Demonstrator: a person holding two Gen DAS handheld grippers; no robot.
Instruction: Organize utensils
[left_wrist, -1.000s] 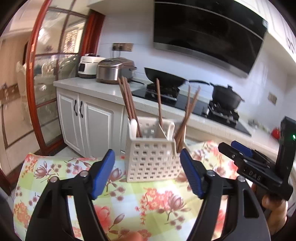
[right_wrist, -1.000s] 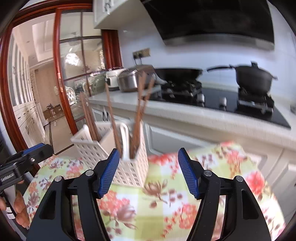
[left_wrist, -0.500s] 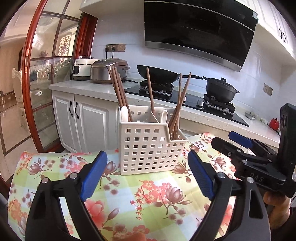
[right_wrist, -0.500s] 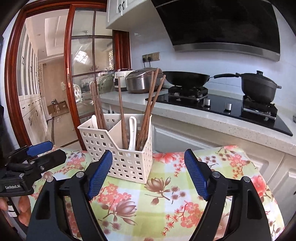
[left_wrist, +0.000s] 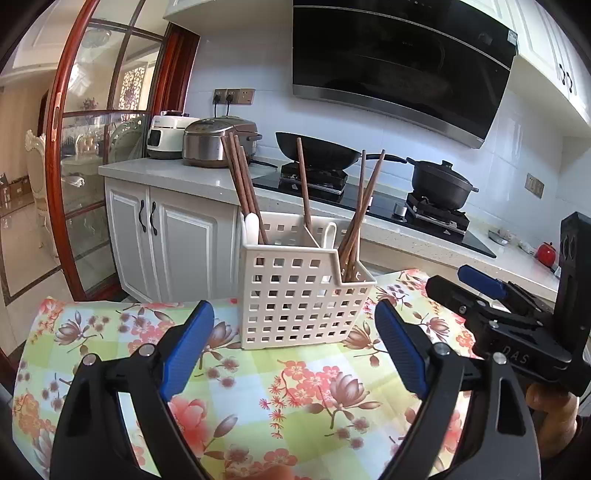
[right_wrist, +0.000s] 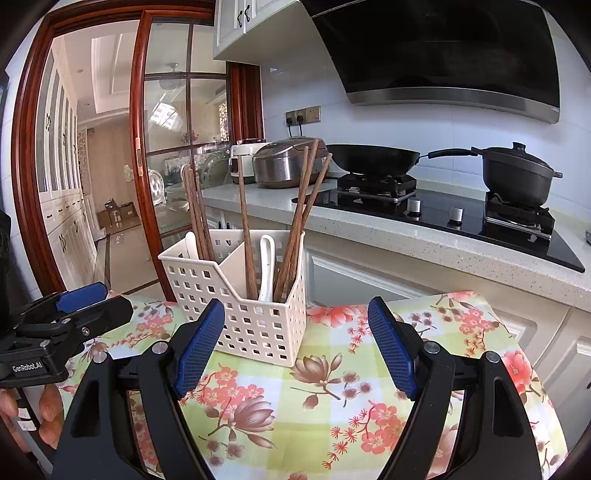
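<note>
Now we hold both grippers wide and empty. Our left gripper (left_wrist: 293, 345) faces the white utensil caddy (left_wrist: 301, 291) on the floral-clothed counter (left_wrist: 258, 387), chopsticks (left_wrist: 243, 188) leaning at its left, spoons (right_wrist: 266, 267) between, more chopsticks toward the right gripper (right_wrist: 295, 347). Reaching in, we risk knocking the tall sticks and tipping the light caddy.

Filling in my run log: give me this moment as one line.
left gripper: jaws open, empty | right gripper: jaws open, empty | chopsticks, spoons: in white caddy on floral cloth
</note>
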